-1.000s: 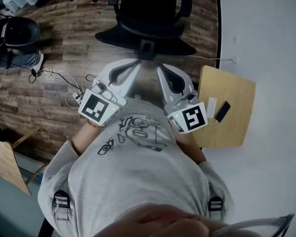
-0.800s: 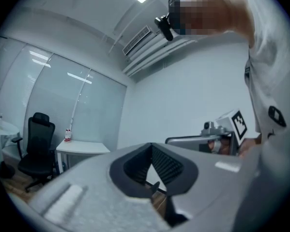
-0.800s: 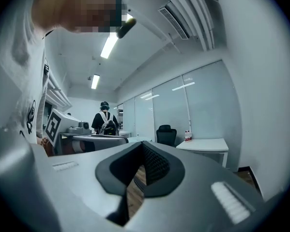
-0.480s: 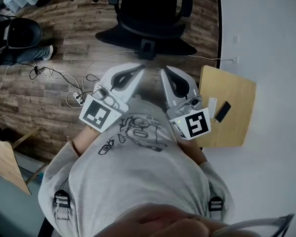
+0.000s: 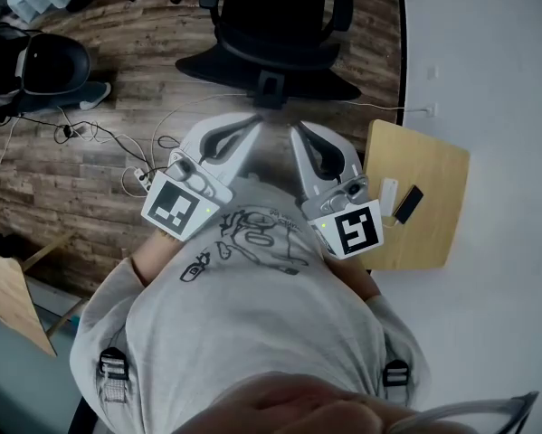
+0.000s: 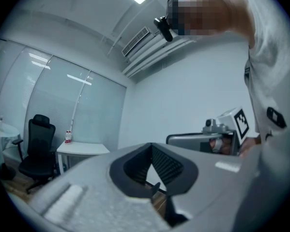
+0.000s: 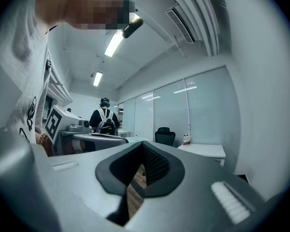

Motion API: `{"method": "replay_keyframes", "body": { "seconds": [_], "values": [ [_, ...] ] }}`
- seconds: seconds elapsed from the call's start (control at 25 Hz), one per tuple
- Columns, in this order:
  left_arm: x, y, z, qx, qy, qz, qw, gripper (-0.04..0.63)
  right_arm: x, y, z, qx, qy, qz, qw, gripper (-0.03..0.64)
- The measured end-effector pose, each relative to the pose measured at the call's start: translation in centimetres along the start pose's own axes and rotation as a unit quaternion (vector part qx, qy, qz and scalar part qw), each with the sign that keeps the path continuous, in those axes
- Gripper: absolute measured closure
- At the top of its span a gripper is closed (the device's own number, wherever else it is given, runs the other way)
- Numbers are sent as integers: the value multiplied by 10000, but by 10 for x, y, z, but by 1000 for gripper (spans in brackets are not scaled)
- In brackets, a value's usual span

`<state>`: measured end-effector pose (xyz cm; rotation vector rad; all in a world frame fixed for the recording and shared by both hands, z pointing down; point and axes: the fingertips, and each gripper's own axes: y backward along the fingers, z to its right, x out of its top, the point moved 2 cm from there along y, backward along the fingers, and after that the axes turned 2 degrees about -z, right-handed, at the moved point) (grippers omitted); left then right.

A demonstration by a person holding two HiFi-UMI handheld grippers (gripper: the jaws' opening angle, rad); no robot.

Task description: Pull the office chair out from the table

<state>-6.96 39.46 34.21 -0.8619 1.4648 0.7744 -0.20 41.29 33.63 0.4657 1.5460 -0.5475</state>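
Shoe (image 5: 94, 93) upper left slid right; your grippers ~static. L gripper (image 5: 252, 122) & R gripper (image 5: 298, 132) jaws pressed together, empty. Chair (image 5: 271, 34) top centre, apart from both, beside white table (image 6: 82, 149). If pull's still due: spread jaws, clamp backrest, dodge cables (image 5: 117, 138).

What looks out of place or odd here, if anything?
Loose cables and a power strip sprawl across the floor left of the left gripper, where they could snag the chair. The chair stands in open floor, not tucked under the table at right. Nothing looks spilled or broken.
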Motion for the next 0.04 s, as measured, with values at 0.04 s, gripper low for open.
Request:
{"method": "replay_keyframes", "body": {
  "seconds": [0.04],
  "values": [
    [0,0,0,-3,2,2,10000,594,0,0,-1,-9,52,-8,10000,609]
  ]
}}
